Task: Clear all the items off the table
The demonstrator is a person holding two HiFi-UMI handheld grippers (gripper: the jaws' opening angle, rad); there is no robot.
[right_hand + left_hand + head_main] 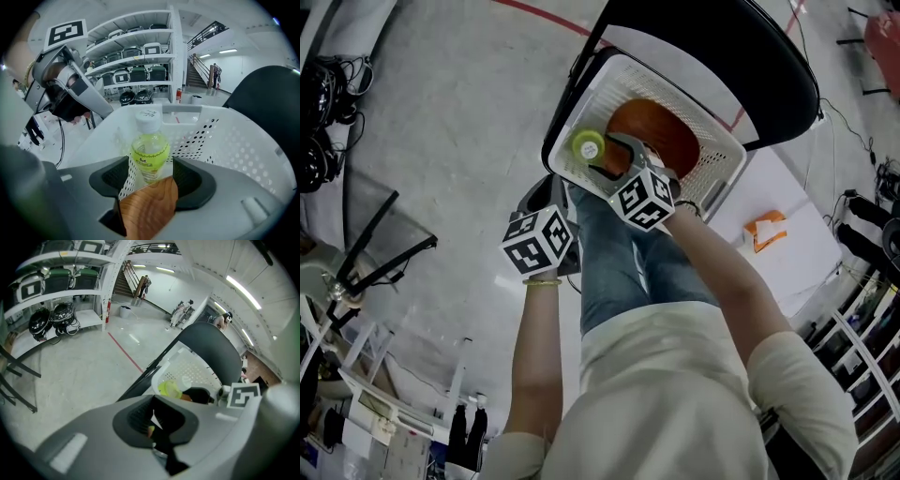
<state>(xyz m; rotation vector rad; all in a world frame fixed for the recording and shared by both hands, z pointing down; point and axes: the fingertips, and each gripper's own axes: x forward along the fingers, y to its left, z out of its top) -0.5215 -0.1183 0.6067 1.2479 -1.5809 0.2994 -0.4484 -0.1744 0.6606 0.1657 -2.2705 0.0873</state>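
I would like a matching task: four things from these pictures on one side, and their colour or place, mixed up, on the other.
Things:
1. bottle
2. wooden dish
3. basket
4. chair

Colour or place:
A. black
B. white, with small holes
C. between the jaws of the right gripper
D. yellow-green, with a white cap

Pairs: 1-D, 2-C, 3-B, 4-A

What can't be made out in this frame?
Whole shape of the wooden piece: the right gripper covers it in the head view; the right gripper view's bottom edge crops it.
Label print on the bottle: too small in every view.
What the orange item on the white surface is: too small, head view.
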